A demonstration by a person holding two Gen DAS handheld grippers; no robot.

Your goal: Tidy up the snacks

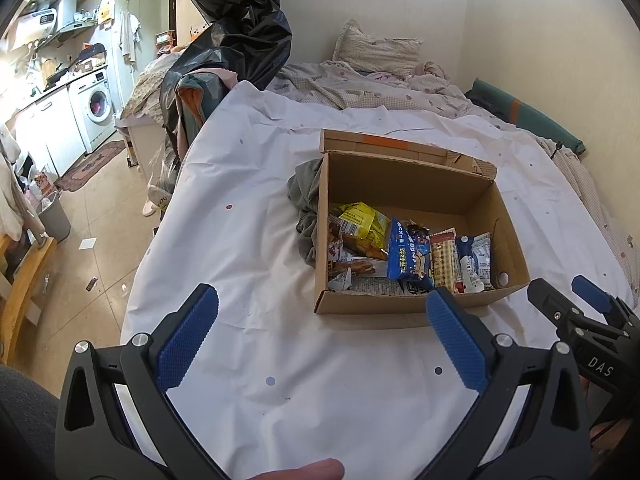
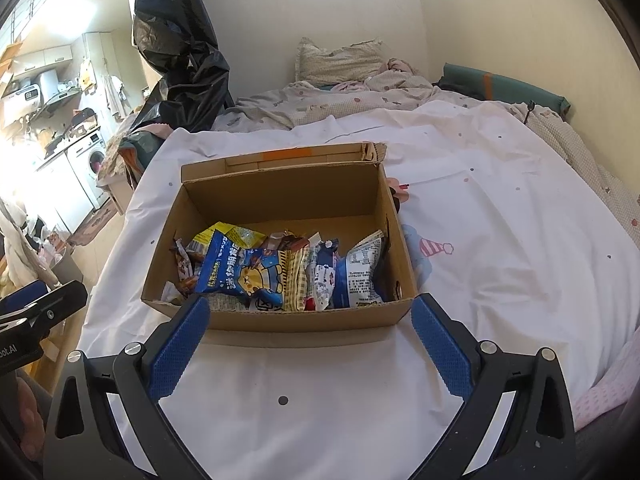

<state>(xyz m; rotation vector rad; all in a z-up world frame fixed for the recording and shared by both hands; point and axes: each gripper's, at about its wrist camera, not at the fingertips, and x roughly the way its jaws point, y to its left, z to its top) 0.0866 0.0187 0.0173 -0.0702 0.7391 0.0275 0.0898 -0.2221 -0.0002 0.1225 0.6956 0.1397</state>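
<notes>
An open cardboard box stands on a white sheet on the bed; it also shows in the right wrist view. Several snack packets lie in its near half: a blue packet, a yellow one, a checked one and a white-and-blue one. My left gripper is open and empty, just short of the box's near left corner. My right gripper is open and empty, its fingers straddling the box's near wall. The right gripper also shows in the left wrist view.
A grey cloth lies against the box's left side. The white sheet stretches right of the box. A pillow and rumpled bedding lie at the far end. Black plastic bags hang at the bed's left. The floor and washing machine are far left.
</notes>
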